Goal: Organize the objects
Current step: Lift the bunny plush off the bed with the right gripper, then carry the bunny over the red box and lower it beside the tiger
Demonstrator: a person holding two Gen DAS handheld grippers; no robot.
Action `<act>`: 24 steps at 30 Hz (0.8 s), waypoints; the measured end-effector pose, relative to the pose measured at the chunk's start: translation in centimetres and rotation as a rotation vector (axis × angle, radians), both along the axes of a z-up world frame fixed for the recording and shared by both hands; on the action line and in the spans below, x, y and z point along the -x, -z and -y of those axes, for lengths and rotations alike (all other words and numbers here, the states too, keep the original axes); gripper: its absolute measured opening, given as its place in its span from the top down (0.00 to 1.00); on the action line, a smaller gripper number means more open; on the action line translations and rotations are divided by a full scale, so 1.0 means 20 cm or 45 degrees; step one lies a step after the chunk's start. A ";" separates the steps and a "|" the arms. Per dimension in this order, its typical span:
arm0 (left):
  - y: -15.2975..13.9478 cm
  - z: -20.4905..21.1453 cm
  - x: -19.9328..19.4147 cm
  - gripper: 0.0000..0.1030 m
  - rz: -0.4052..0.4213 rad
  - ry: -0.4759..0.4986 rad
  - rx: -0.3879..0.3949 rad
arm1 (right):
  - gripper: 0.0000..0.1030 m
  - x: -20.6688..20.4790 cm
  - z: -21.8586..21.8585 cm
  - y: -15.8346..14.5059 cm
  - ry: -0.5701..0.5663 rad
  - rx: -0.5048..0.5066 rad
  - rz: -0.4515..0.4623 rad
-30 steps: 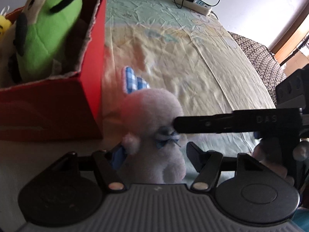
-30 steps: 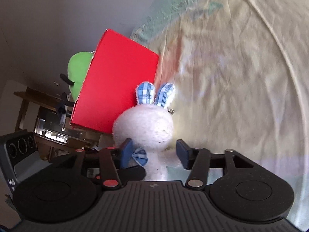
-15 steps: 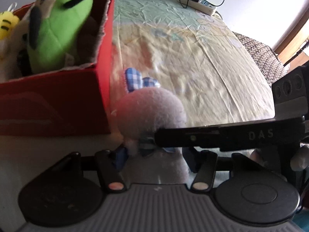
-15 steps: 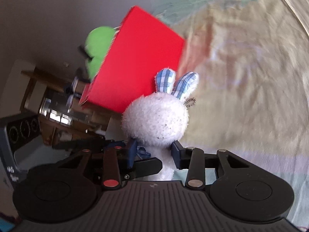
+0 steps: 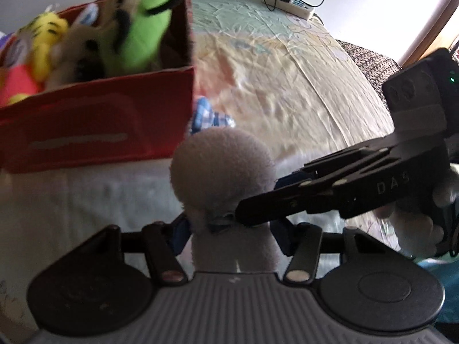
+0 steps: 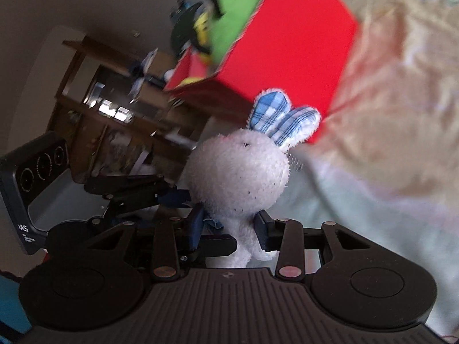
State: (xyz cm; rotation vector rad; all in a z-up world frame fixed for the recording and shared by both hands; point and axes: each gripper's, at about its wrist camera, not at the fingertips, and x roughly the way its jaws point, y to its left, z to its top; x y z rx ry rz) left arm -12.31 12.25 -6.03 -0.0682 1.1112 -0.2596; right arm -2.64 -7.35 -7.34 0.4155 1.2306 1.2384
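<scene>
both grippers have closed in on the white plush rabbit (image 5: pixel 223 169) and lifted it since a second ago, when it sat lower beside the red box (image 5: pixel 94 126). left gripper (image 5: pixel 229 235) pinches its body, right gripper (image 6: pixel 229 226) clamps it just under the head, blue checked ears (image 6: pixel 284 120) upright. rabbit hangs above the bed sheet (image 5: pixel 287 91), near the box corner. green plush (image 5: pixel 134 28) and yellow plush (image 5: pixel 46 37) sit in the box.
</scene>
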 end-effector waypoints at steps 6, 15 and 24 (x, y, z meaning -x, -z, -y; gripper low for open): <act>-0.10 -0.17 0.13 0.43 0.041 -0.033 -0.007 | 0.61 0.06 -0.21 -0.12 -0.107 -0.049 0.070; -0.35 -0.52 0.26 0.43 0.250 -0.043 0.010 | 0.61 0.12 -0.50 -0.35 -0.090 -0.151 0.235; -0.52 -0.81 0.18 0.43 0.443 0.017 0.078 | 0.61 0.09 -0.67 -0.52 0.139 -0.196 0.402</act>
